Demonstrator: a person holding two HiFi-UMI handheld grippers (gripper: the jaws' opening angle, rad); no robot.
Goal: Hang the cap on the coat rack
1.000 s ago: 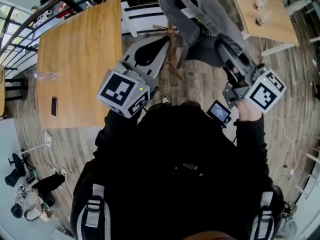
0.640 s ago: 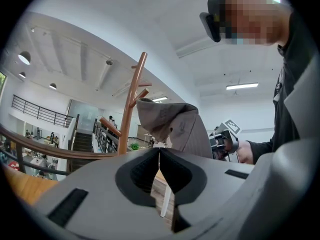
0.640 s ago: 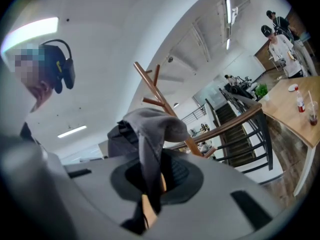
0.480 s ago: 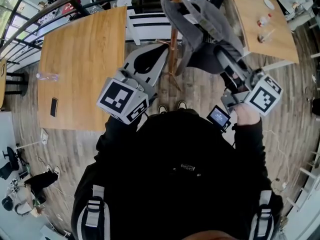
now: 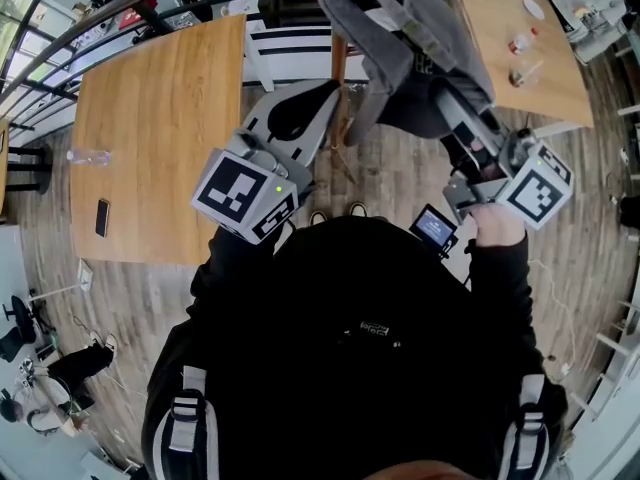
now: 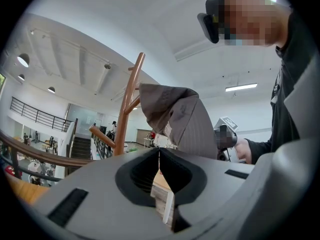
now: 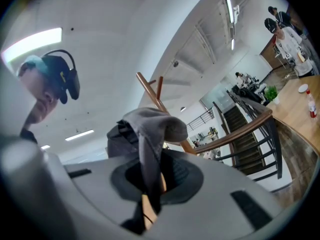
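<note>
A grey cap (image 5: 400, 38) is up at the head view's top, over the wooden coat rack (image 5: 340, 63), whose pole stands just left of it. My right gripper (image 5: 442, 96) is shut on the cap's edge from the right. In the right gripper view the cap's fabric (image 7: 145, 129) runs down between the jaws, with the rack's pegs (image 7: 150, 91) behind it. My left gripper (image 5: 333, 88) is shut and empty, its tip close to the pole below the cap. The left gripper view shows the cap (image 6: 175, 121) beside the rack (image 6: 127, 109).
A large wooden table (image 5: 160, 118) at the left carries a phone (image 5: 101, 218) and a bottle (image 5: 85, 155). A second table (image 5: 520, 18) stands at the upper right. White furniture (image 5: 290, 38) and a railing lie beyond the rack. Plank floor below.
The cap and my right gripper have shifted slightly up and left, so the cap now overlaps the rack's top. My left gripper has hardly moved.
</note>
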